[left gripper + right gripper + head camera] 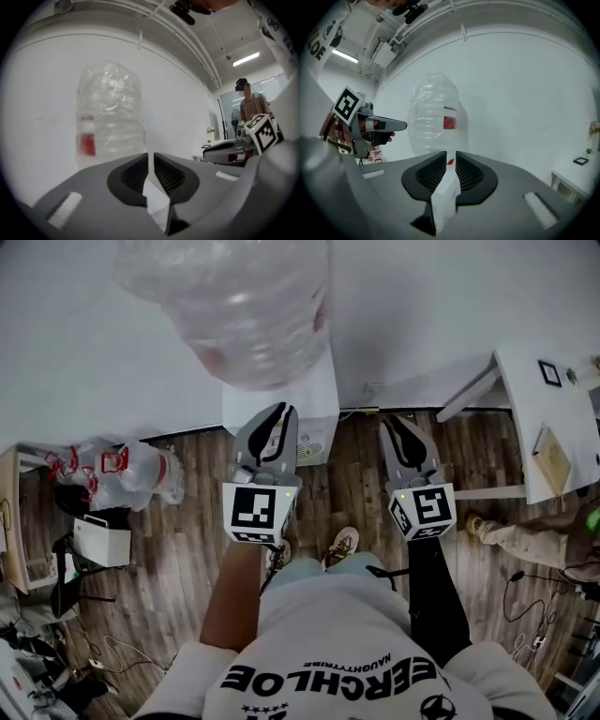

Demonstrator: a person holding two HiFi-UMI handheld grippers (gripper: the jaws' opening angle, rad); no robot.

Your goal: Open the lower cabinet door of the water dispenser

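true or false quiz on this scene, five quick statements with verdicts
1. A large clear water bottle sits on top of the white dispenser. True.
2. The left gripper is clamped on the dispenser. False: it is held in the air short of the dispenser, with nothing between its jaws.
3. The floor is carpeted. False: it is wood planks.
4. The right gripper holds nothing. True.
5. In the head view, a white table stands to the right of the dispenser. True.
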